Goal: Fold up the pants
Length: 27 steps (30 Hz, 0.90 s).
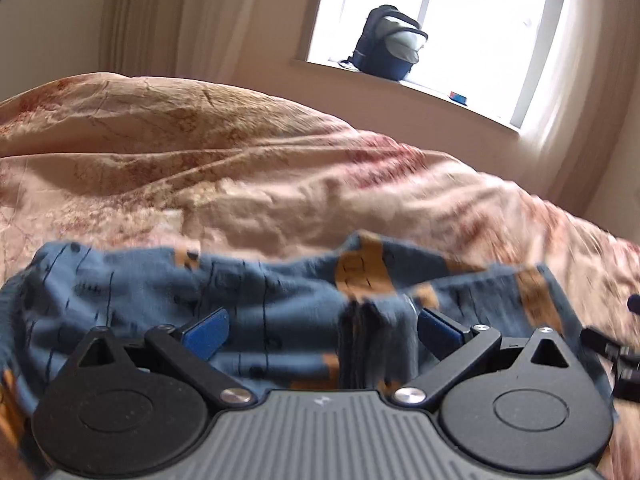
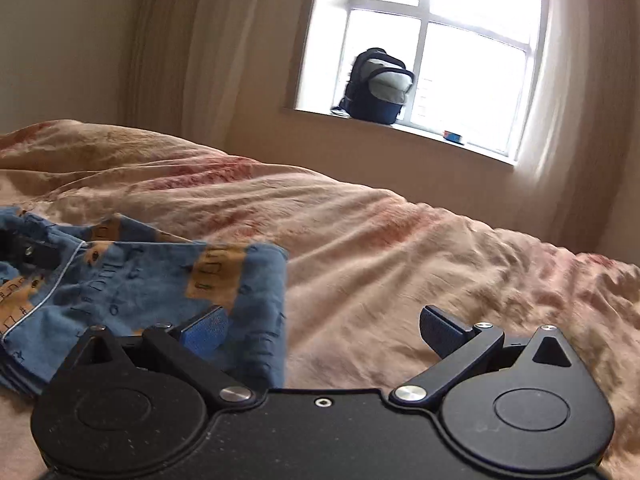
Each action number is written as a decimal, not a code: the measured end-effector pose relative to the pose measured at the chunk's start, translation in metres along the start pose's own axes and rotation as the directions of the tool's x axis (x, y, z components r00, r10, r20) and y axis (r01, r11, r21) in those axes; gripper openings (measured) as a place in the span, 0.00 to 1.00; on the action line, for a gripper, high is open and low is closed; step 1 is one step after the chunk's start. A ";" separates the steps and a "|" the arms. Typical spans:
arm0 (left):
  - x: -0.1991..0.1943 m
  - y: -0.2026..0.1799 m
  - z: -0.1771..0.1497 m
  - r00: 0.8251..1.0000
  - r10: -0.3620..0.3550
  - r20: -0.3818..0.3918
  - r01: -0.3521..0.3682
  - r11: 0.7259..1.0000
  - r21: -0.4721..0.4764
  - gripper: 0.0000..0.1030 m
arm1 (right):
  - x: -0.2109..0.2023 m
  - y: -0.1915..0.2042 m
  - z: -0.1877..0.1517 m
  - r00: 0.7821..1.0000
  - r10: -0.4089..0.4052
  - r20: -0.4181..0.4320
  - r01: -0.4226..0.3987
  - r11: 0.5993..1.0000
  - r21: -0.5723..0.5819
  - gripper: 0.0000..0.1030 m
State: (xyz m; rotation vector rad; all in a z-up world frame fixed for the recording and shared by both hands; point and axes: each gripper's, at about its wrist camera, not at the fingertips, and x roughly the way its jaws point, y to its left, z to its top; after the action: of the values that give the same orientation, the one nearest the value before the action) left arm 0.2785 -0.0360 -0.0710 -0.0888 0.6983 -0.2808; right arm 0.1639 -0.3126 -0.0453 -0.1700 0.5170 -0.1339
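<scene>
Pants (image 2: 140, 280) lie folded, apparently, on bedspread (image 2: 400, 248); both hand-held grippers (image 1: 322, 332) (image 2: 322, 332) spread, empty.

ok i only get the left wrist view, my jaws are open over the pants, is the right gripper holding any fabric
Observer: No. The right gripper is open and its pads press on nothing.
Operator: whats between its fingers then
Observer: Mostly bare bedspread. The side edge of the pants reaches just past the finger on the picture's left.
Operator: does the fold look tidy from there
Observer: That side edge runs fairly straight, and several layers show stacked at the near left corner of the pants.
</scene>
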 end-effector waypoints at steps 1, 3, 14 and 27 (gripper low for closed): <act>0.006 0.001 0.006 0.999 0.030 -0.011 -0.030 0.999 -0.016 1.00 | 0.007 0.008 0.005 1.000 0.000 0.011 0.000 0.999 -0.036 0.99; 0.014 0.003 0.008 0.998 0.050 -0.043 -0.050 0.999 -0.006 1.00 | 0.024 0.018 0.010 0.999 -0.033 0.017 0.035 0.995 -0.096 0.99; 0.012 0.005 0.003 0.998 0.044 -0.051 -0.042 0.998 0.047 1.00 | 0.002 -0.018 -0.001 0.995 -0.028 -0.100 0.031 0.999 0.027 0.99; -0.069 0.018 -0.017 0.990 0.059 -0.126 -0.061 0.998 -0.014 1.00 | -0.068 0.026 -0.028 0.991 0.004 -0.136 -0.043 0.958 -0.284 0.99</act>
State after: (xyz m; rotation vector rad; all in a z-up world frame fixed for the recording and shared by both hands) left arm 0.2216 0.0012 -0.0440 -0.0677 0.8271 -0.2239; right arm 0.0938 -0.2790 -0.0417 -0.4401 0.6717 -0.0467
